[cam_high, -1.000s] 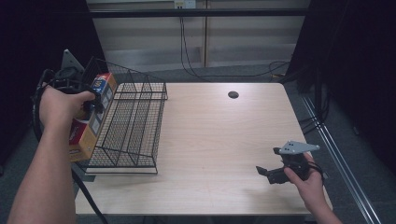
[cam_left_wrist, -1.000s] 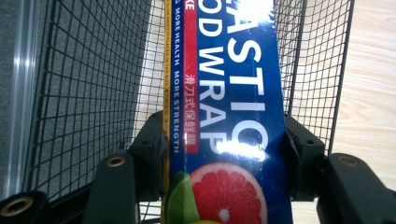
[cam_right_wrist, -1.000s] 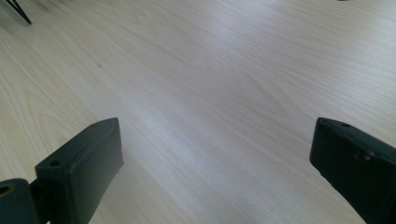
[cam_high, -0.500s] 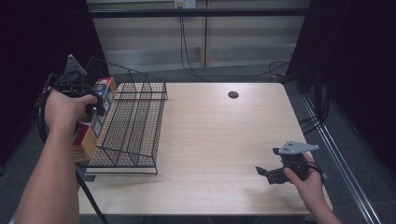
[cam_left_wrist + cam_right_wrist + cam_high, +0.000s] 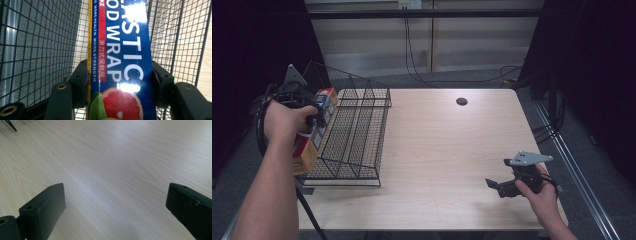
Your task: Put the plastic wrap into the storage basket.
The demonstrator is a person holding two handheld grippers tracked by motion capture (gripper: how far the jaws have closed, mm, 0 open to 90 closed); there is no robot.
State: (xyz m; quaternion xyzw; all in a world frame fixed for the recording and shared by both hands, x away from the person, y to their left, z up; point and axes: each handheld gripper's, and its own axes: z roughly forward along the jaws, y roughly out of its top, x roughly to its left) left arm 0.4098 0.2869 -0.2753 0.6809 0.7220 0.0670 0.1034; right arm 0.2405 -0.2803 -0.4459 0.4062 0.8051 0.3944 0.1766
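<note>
My left gripper (image 5: 120,82) pinches a plastic food wrap box (image 5: 122,57), wire basket (image 5: 37,50) mesh ahead; my right gripper (image 5: 115,210) hangs spread over bare table (image 5: 112,157).

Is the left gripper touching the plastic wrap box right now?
Touching. In the left gripper view, both jaws of the left gripper press against the sides of the plastic wrap box.

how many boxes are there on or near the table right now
1. A plastic wrap box is clamped in the left gripper at the left side of the wire basket. Its lower end is hidden behind the hand.
</note>
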